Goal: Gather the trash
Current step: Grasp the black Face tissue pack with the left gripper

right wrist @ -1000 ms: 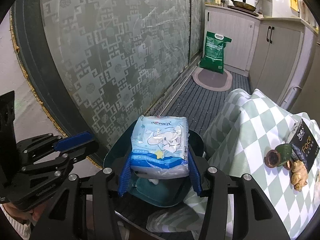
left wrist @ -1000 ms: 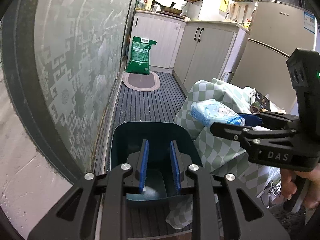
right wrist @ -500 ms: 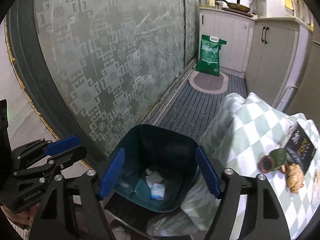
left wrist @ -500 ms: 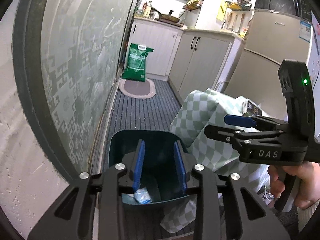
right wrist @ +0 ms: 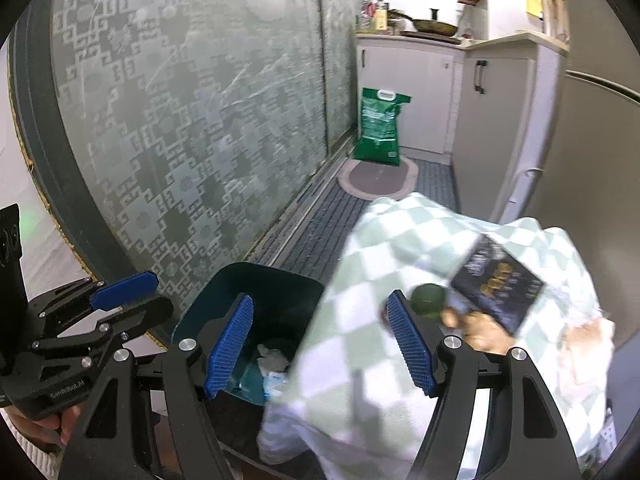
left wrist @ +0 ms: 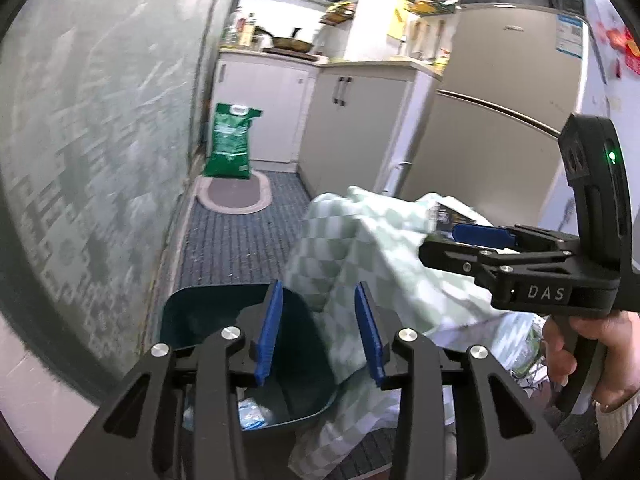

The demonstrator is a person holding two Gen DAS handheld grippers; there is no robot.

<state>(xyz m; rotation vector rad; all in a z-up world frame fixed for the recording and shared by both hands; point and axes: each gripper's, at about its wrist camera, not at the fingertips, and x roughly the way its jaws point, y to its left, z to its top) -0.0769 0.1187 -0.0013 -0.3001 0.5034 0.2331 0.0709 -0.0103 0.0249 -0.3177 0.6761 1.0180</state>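
Figure: Both claws empty beside the trash bin (right wrist: 256, 300).
On the checked tabletop (right wrist: 360, 280) we see the dark packet (right wrist: 498, 284) ahead-right of our wide-spread right claw (right wrist: 320, 344), the nearer one; left claw (left wrist: 316, 328) likewise wide.

"DAS" showing in pale letters on the side of the right tongs (left wrist: 464, 236), "GenRobot.AI" sitting in small print on the body of the left tongs (right wrist: 124, 294), print on the black packet (right wrist: 498, 290) and green bag (right wrist: 380, 124) blurring past reading
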